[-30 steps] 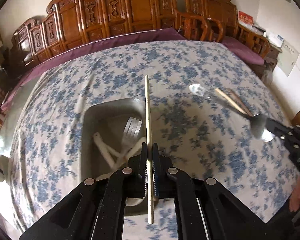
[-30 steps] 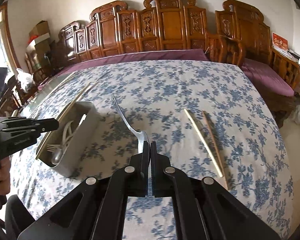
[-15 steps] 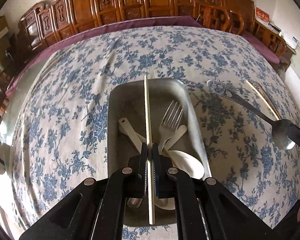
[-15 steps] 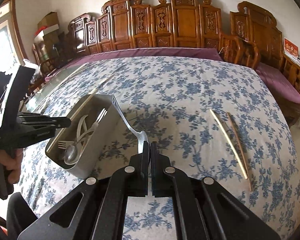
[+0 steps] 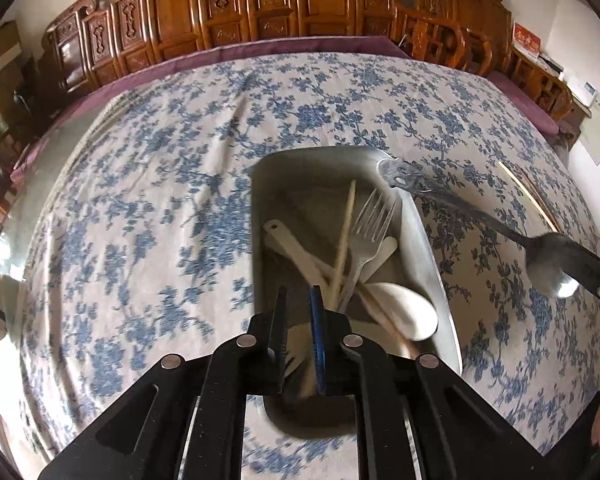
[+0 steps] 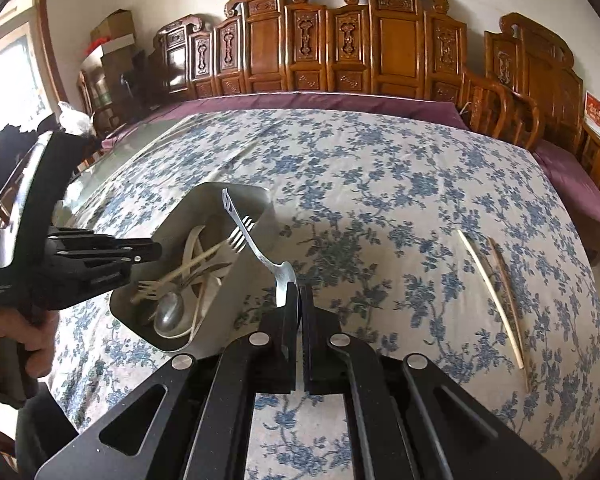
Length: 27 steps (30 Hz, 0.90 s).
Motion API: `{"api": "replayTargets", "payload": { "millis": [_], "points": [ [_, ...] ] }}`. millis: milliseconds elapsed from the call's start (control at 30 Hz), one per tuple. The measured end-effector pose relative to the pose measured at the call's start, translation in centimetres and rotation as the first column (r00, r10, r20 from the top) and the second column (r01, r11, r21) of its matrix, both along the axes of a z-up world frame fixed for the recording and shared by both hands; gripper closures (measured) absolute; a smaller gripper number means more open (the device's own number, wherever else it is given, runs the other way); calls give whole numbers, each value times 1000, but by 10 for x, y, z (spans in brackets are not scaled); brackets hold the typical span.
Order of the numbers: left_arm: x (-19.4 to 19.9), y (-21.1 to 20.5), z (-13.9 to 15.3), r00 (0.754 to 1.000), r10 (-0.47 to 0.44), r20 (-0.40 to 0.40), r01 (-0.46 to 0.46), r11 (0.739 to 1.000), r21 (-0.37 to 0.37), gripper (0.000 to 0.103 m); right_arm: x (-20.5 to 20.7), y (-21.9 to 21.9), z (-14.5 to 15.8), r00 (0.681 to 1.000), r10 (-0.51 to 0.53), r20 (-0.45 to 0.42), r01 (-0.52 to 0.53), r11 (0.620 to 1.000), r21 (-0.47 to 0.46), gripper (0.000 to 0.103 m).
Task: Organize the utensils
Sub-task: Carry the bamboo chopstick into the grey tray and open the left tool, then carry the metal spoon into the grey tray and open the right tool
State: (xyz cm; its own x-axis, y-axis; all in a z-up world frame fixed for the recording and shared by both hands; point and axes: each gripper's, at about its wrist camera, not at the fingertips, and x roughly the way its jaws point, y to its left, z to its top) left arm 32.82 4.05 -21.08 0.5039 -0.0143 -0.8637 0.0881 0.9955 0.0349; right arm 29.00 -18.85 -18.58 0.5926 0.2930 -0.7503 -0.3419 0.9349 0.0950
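A grey metal tray on the flowered cloth holds a fork, pale spoons and a light chopstick lying loose across them. Right above the tray's near end, my left gripper has its jaws opening, and nothing is between them. My right gripper is shut on the bowl of a metal spoon. The spoon's handle reaches out over the tray's right rim. The right wrist view shows the left gripper at the tray's left side, with a hand holding it.
Two chopsticks, one light and one brown, lie side by side on the cloth to the right. Carved wooden chairs line the table's far edge. A purple cloth shows beyond the flowered one.
The left gripper has let go of the light chopstick, which now lies in the tray. The right gripper has carried the spoon left until its handle hangs over the tray.
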Motion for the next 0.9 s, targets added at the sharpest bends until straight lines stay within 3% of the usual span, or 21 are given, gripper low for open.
{"api": "replayTargets", "payload": {
  "millis": [167, 267, 400, 567, 667, 800, 900],
  "points": [
    [-15, 15, 13, 1000, -4, 30, 4, 1000, -7, 87, -1, 20, 0, 1000, 10, -1, -10, 1000, -19, 100],
    [-25, 23, 23, 998, -8, 61, 9, 1000, -5, 77, 0, 33, 1, 1000, 15, -1, -15, 999, -33, 100],
    [-38, 30, 31, 994, -11, 107, 10, 1000, 11, 53, 2, 48, 2, 1000, 24, 0, -24, 998, -56, 100],
    [-48, 41, 37, 992, 1, 125, 0, 1000, -3, 52, 7, 65, -1, 1000, 29, -5, -29, 996, -84, 100],
    [-57, 48, 42, 985, 14, 170, -16, 1000, 14, 32, 11, 75, -3, 999, 37, -4, -37, 993, -113, 100],
    [-61, 63, 43, 983, 56, 174, -52, 998, -32, 31, 17, 89, -6, 999, 51, -3, -51, 987, -153, 100],
    [-63, 76, 42, 979, 93, 180, -83, 995, -63, 24, 21, 97, -8, 998, 59, 0, -58, 982, -182, 100]
  ]
}}
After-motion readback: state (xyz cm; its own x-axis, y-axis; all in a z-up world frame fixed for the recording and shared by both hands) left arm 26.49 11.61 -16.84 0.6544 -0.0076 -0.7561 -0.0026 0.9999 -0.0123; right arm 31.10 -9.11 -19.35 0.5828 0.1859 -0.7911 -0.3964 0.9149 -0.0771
